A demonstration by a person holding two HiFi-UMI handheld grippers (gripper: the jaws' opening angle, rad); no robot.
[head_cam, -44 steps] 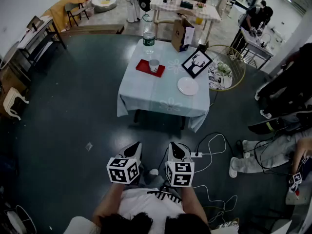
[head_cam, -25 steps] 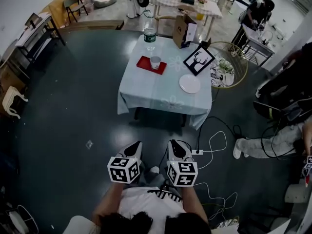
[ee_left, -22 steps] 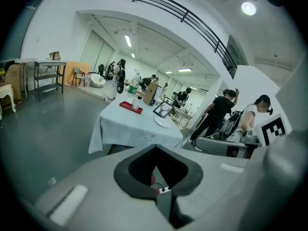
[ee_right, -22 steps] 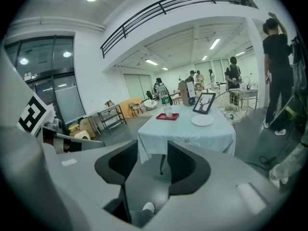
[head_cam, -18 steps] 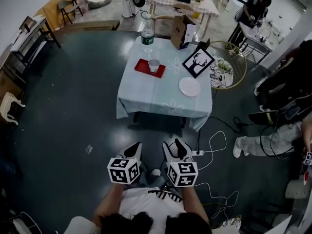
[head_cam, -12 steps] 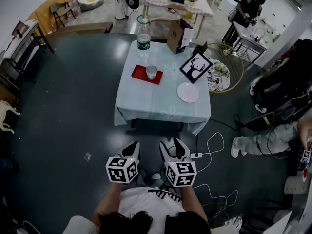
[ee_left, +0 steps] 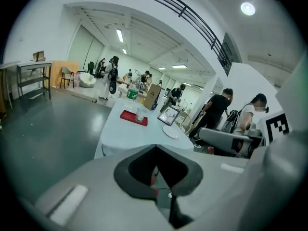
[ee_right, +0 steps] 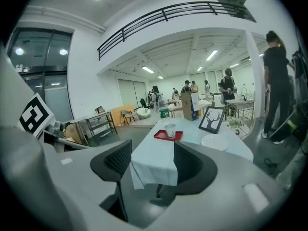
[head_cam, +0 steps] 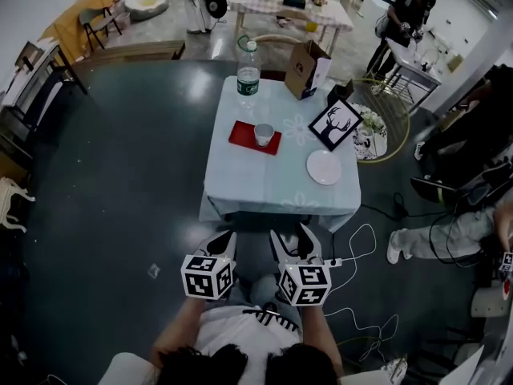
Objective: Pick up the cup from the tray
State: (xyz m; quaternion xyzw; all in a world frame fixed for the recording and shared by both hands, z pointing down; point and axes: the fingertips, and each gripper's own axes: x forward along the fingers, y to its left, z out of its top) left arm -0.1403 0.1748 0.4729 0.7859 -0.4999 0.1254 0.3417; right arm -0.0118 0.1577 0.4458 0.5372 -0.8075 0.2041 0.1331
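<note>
The left gripper (ee_left: 155, 147) has its jaws closed tip to tip, with nothing between them. The right gripper (ee_right: 152, 153) has just been opening; its jaws now stand partly apart, and only the far table shows through the gap. Nothing is held by either. In the head view both grippers sit side by side low in the frame, held out in front of the person and pointing toward the table, each with its marker cube nearest the camera. They hang over dark floor, well short of the table's near edge.

The table (head_cam: 272, 187) is low and covered with a pale cloth that hangs over its sides. The cup (head_cam: 263, 134) stands upright on the red tray (head_cam: 243, 135), at the tray's right end. The tray lies on the far left part of the tabletop, well apart from both grippers. Behind it, at the far edge, stands a clear bottle (head_cam: 248, 70) with a green label. A brown box (head_cam: 307, 68) stands at the far right corner. A framed deer picture (head_cam: 334, 125) leans at the right edge, and a white plate (head_cam: 324, 167) lies just in front of it.

A round wire basket (head_cam: 393, 115) stands on the floor right of the table. White cables (head_cam: 353, 243) trail across the floor near the right gripper. People stand and sit further off at the right.
</note>
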